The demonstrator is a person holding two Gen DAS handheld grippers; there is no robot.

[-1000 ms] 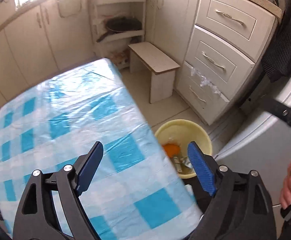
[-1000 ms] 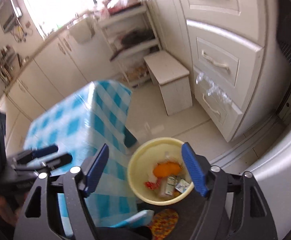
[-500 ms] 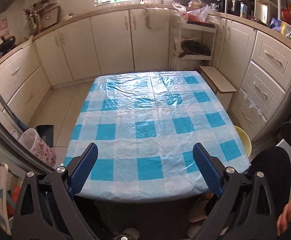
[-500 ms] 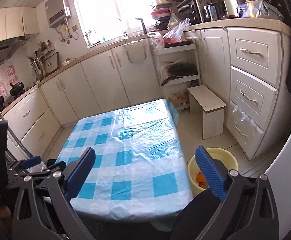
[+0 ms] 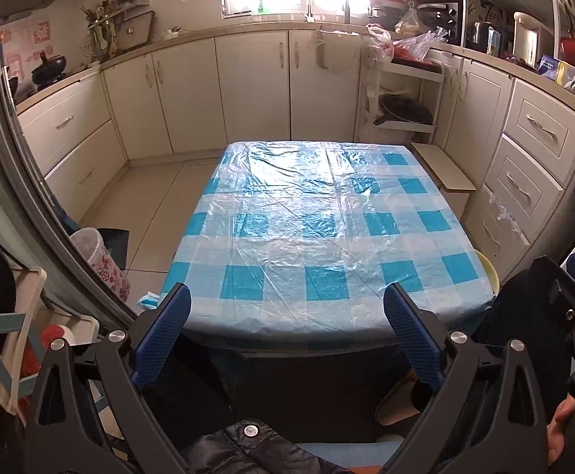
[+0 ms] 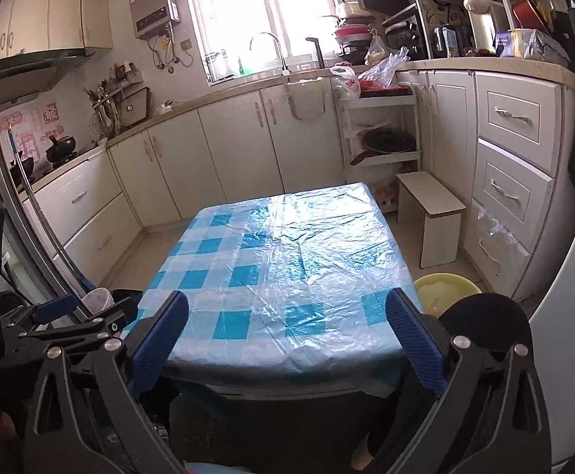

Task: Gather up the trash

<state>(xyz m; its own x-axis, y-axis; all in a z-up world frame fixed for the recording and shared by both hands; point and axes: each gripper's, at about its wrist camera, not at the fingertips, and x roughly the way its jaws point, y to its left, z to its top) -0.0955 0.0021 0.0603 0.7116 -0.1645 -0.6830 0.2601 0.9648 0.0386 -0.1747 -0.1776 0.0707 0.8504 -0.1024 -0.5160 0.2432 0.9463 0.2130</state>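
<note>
Change: Both our grippers have swung up and away from the yellow bin (image 6: pixel 447 286), which filled the lower middle of both views a second ago; now we look along the whole table (image 5: pixel 327 237) toward the window.
Left gripper: Our left gripper (image 5: pixel 287 335) has its jaws spread wide, having just been opening, with nothing between the blue pads; it hangs off the near edge of the table.
Right gripper: Our right gripper (image 6: pixel 287 335) has also just been opening and stands equally wide and empty, off the same near edge, toward the right corner.
Trash: We see no loose trash on the table; the plastic-covered checked cloth (image 6: pixel 279 260) looks bare from edge to edge. What we could collect seems to sit in the bin, though its contents are mostly hidden now.
Bin position: It stands on the floor just beside the table's near right corner, right of and slightly beyond our right gripper's right pad; in the left view only a yellow sliver (image 5: pixel 489 270) shows past the table's right edge.
Meaning: We judge the collecting is finished, or close to it, and we are pulling back to check.
</note>
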